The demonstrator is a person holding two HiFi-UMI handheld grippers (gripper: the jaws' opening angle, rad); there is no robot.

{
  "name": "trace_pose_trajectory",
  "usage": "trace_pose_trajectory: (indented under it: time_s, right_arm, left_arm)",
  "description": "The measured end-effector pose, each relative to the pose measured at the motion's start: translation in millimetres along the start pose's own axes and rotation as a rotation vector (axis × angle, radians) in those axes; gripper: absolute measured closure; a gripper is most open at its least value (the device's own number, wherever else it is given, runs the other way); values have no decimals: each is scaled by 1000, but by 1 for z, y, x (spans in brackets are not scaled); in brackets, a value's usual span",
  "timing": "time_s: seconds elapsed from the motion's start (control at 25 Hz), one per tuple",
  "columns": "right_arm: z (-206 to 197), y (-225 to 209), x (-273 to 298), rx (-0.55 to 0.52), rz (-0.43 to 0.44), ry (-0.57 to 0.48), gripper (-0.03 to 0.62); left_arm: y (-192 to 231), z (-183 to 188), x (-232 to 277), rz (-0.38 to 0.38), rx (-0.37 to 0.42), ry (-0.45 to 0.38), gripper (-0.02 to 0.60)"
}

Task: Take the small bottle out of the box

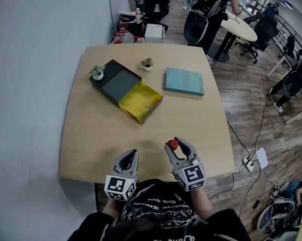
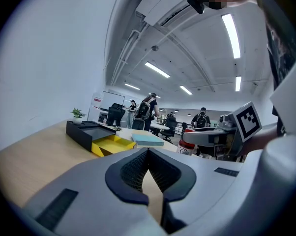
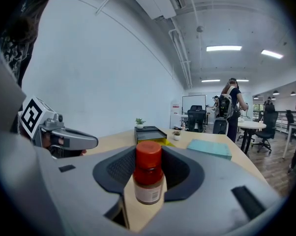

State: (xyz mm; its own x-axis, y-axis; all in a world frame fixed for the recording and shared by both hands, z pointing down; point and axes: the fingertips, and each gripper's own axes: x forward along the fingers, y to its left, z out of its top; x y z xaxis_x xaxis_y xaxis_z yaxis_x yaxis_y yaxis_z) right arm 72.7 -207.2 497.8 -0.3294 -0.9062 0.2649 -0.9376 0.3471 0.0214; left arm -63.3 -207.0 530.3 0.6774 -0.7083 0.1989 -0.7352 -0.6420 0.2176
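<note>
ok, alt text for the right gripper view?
The right tool grips a small red-capped bottle upright between its jaws, close to the camera. Behind it, a wooden table carries a black-and-yellow box, a small potted plant and a flat teal box. The left tool shows at the left.

The table is pale, smooth, matt wood grain. The small bottle, mid-frame in the right gripper view, has a glossy red plastic cap and a paper label.
</note>
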Motion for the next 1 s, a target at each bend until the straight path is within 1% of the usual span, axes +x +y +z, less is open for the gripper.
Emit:
trace_pose_trajectory:
  time_s: [1.0]
  right_arm:
    - [1,4,10,-9,16,9,436]
  left_arm:
    - [11,0,0,16,-6,5,578]
